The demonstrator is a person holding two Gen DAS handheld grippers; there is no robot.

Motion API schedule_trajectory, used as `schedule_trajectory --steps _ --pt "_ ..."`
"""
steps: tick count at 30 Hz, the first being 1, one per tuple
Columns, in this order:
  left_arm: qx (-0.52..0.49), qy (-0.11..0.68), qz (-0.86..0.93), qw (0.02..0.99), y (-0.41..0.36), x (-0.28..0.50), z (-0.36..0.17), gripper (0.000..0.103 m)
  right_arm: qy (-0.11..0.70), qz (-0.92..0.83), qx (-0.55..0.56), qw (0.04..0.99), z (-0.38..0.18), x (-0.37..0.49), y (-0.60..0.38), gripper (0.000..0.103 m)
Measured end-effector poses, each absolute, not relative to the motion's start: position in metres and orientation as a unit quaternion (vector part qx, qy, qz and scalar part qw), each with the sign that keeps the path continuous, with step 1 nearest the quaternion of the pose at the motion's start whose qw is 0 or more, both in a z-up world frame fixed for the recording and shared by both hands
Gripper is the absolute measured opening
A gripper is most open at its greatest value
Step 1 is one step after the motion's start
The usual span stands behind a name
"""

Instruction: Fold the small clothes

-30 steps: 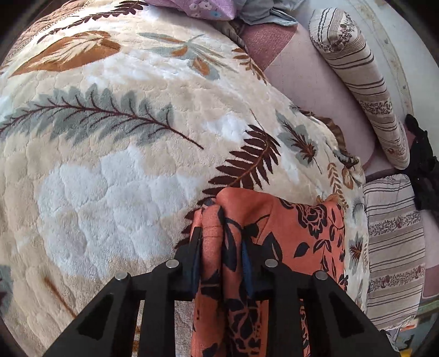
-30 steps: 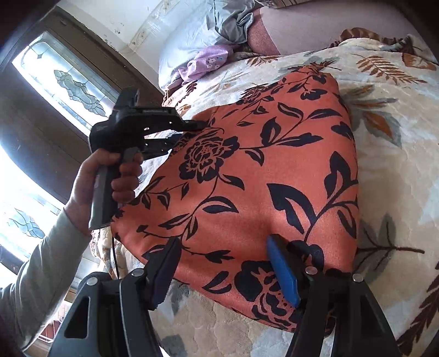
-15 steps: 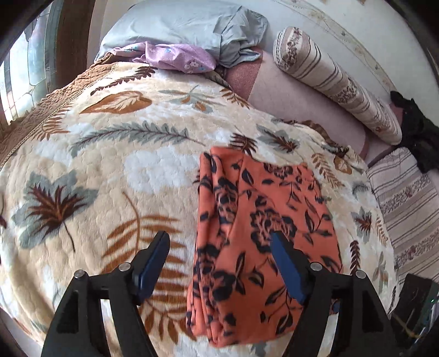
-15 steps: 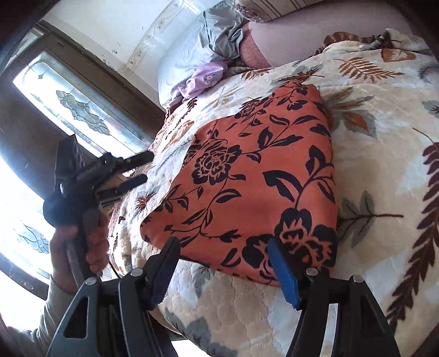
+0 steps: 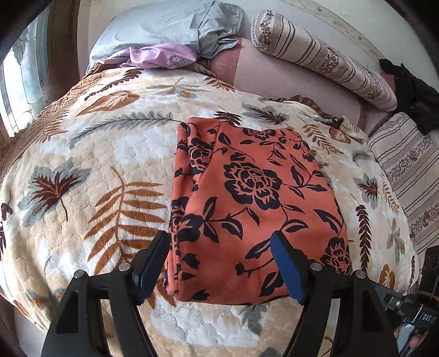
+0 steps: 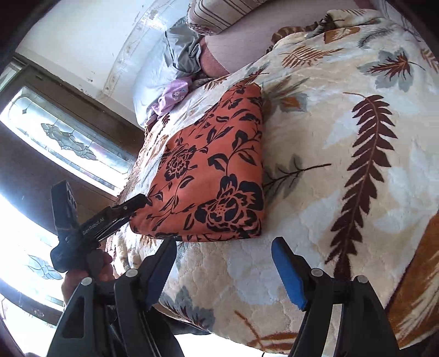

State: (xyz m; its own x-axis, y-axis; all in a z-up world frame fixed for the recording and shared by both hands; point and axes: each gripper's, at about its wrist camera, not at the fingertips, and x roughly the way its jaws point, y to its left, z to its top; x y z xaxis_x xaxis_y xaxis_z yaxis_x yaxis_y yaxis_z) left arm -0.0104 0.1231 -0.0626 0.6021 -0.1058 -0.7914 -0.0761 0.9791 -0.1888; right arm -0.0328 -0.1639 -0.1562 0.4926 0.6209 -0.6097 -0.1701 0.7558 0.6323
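Released since a second ago by the left gripper (image 5: 221, 263), now spread wide and pulled back over the near edge of the folded orange floral garment (image 5: 252, 197), holding nothing. Drawn back too, the right gripper (image 6: 223, 270), likewise gaping and empty, just short of the garment's near edge, above bare blanket. Seen in the right wrist view just beside the garment's near left corner, the left gripper's black fingers (image 6: 129, 204); touching or not, cannot tell. Lying flat as a rough rectangle on the leaf-patterned blanket (image 5: 96, 170), the garment, with stacked layers showing along its left side. Beyond the garment's far edge, a pinkish-brown sheet (image 5: 288, 77). Farther left of that, a crumpled lilac cloth (image 5: 162, 56) against a pale grey pillow (image 5: 164, 24). Farther right, a striped bolster (image 5: 321, 55), then dark clothing (image 5: 411, 90). Left of the garment, past the blanket's edge, a leaded glass window (image 6: 68, 140).
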Motion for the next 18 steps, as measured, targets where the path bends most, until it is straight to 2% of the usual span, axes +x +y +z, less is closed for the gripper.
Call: schedule_trajectory --steps 5,7,10,15,16,18 --pt "-0.149 0.449 -0.034 0.881 0.141 0.000 -0.066 0.077 0.443 0.234 0.268 0.823 -0.154 -0.015 -0.170 0.086" --pt "-0.204 0.450 -0.057 0.867 0.155 0.008 -0.070 0.081 0.445 0.236 0.272 0.820 -0.152 -0.001 -0.170 0.086" --pt "-0.268 0.453 -0.078 0.847 0.175 0.029 -0.081 0.081 0.447 0.243 0.281 0.814 -0.150 0.034 -0.169 0.086" --pt "-0.269 0.495 -0.104 0.820 0.165 0.063 -0.108 0.081 0.484 0.274 0.310 0.771 -0.169 0.113 -0.145 0.086" --pt "-0.260 0.499 -0.108 0.820 0.161 0.067 -0.110 0.081 0.500 0.269 0.307 0.763 -0.179 0.126 -0.139 0.086" --pt "-0.239 0.507 -0.101 0.822 0.153 0.072 -0.111 0.080 0.534 0.263 0.288 0.750 -0.195 0.144 -0.124 0.073"
